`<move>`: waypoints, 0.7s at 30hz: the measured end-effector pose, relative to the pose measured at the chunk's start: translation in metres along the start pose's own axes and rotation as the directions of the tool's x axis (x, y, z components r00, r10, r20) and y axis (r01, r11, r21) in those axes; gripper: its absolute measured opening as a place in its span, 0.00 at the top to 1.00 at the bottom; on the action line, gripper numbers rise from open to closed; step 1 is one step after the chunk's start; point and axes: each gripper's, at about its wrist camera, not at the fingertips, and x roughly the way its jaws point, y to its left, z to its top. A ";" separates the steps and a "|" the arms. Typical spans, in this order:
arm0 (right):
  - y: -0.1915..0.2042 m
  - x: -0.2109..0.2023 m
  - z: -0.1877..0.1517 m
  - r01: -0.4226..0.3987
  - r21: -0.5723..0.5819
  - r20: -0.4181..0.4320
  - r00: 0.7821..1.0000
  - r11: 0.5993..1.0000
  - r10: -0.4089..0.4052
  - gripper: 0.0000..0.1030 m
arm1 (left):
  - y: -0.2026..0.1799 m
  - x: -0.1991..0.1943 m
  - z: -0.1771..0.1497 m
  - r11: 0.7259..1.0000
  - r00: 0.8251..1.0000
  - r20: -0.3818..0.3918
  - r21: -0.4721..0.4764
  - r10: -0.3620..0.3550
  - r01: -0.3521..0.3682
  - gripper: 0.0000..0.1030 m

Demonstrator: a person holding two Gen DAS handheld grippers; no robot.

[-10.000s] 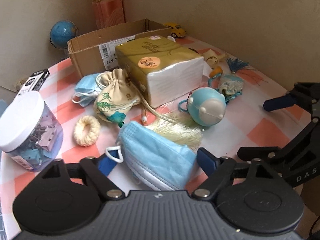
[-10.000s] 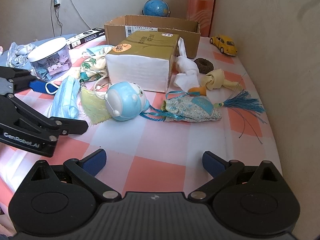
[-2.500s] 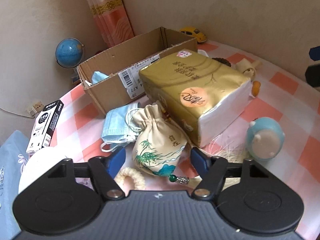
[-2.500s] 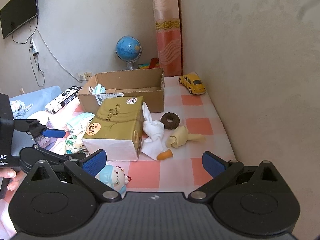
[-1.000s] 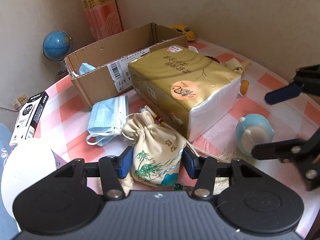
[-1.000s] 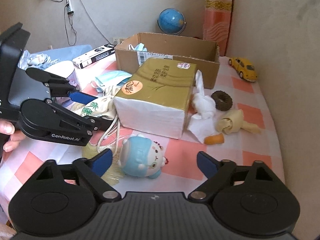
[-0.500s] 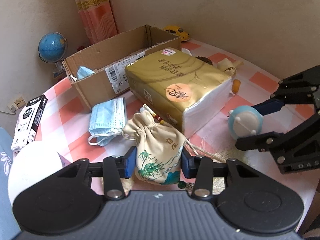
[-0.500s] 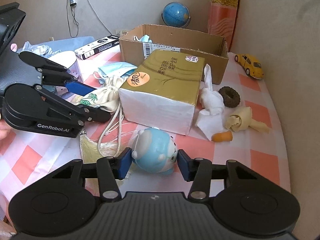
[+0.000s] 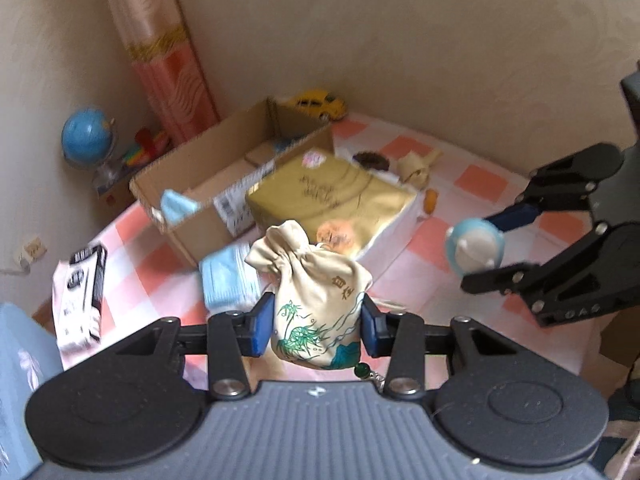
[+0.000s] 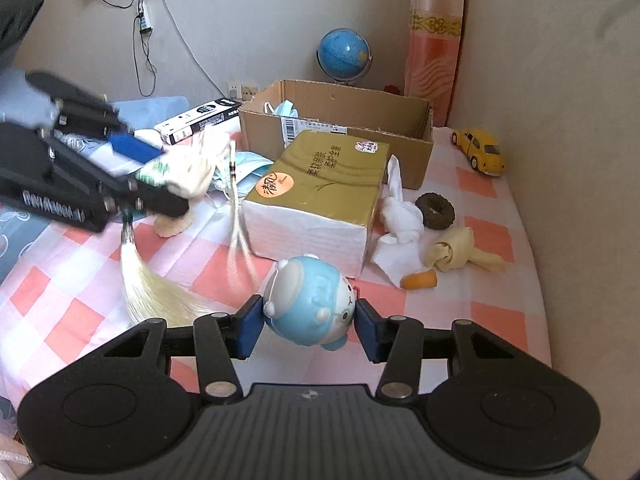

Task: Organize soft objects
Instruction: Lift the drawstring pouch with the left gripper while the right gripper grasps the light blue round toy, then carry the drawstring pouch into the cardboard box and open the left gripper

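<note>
Left tool (image 9: 316, 330) clamped on the pouch (image 9: 316, 300), held off the worktop (image 10: 492, 300) just in front of the tissue pack (image 10: 320, 192). Right tool (image 10: 308, 328) clamped on the blue plush (image 10: 310, 304), near the pack's front corner. Box (image 10: 360, 120) sits behind the pack, one mask (image 10: 286, 110) inside.

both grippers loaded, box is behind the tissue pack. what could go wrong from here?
1. The drawstring pouch in the left gripper trails long tassels; they could drag across the table or catch on the tissue pack.
2. The right gripper pinches the round blue plush toy only at its sides, so it might squirt out.
3. Both loads probably head for the cardboard box; the grippers could collide.
</note>
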 end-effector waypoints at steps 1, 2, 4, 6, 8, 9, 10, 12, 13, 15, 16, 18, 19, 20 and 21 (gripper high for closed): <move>0.000 -0.001 -0.001 -0.001 0.000 0.002 1.000 1.000 0.001 0.47 | 0.000 -0.004 0.004 1.000 1.000 0.008 0.015 -0.004 0.004 0.59; 0.001 -0.002 -0.001 -0.001 0.000 0.003 1.000 1.000 0.001 0.47 | 0.001 -0.008 0.008 0.999 1.000 0.016 0.032 -0.007 0.007 0.59; 0.001 -0.005 -0.003 0.000 0.003 0.006 1.000 1.000 0.000 0.47 | 0.002 -0.014 0.016 0.997 0.999 0.034 0.071 -0.016 0.014 0.59; 0.000 -0.007 -0.004 0.001 0.007 0.008 1.000 1.000 -0.001 0.47 | 0.005 -0.019 0.025 0.995 0.999 0.048 0.100 -0.020 0.015 0.59; 0.000 -0.009 -0.005 0.005 0.010 0.012 1.000 1.000 -0.005 0.47 | 0.008 -0.023 0.034 0.992 0.998 0.062 0.126 -0.020 0.012 0.59; -0.001 -0.010 -0.005 0.005 0.012 0.013 1.000 1.000 -0.005 0.47 | 0.011 -0.024 0.039 0.990 0.997 0.069 0.138 -0.021 0.012 0.59; -0.002 -0.012 -0.005 0.006 0.013 0.015 1.000 1.000 -0.007 0.47 | 0.014 -0.026 0.045 0.988 0.997 0.079 0.151 -0.015 0.003 0.59; -0.003 -0.013 -0.006 0.006 0.016 0.017 1.000 1.000 -0.006 0.47 | 0.020 -0.027 0.055 0.985 0.995 0.095 0.167 0.015 -0.030 0.59; -0.004 -0.014 -0.006 0.004 0.019 0.019 1.000 1.000 -0.004 0.47 | 0.024 -0.027 0.062 0.984 0.994 0.107 0.174 0.026 -0.045 0.59; -0.006 -0.016 -0.006 -0.006 0.025 0.022 1.000 1.000 0.005 0.47 | 0.031 -0.026 0.075 0.981 0.991 0.127 0.184 0.030 -0.054 0.59; -0.007 -0.016 -0.006 -0.006 0.026 0.022 1.000 1.000 0.006 0.47 | 0.035 -0.024 0.081 0.980 0.991 0.133 0.188 0.033 -0.058 0.59; -0.008 -0.016 -0.007 0.001 0.026 0.021 1.000 1.000 -0.001 0.47 | 0.041 -0.019 0.094 0.978 0.988 0.149 0.197 0.043 -0.072 0.59; -0.009 -0.016 -0.006 0.003 0.027 0.023 1.000 1.000 -0.003 0.47 | 0.044 -0.014 0.103 0.976 0.987 0.153 0.204 0.051 -0.082 0.59; -0.010 -0.016 -0.006 0.004 0.033 0.024 1.000 0.999 -0.005 0.47 | 0.046 -0.009 0.109 0.973 0.986 0.158 0.210 0.057 -0.090 0.59; -0.012 -0.015 -0.006 0.006 0.040 0.024 1.000 0.999 -0.007 0.47 | 0.049 -0.004 0.116 0.972 0.984 0.164 0.215 0.064 -0.099 0.59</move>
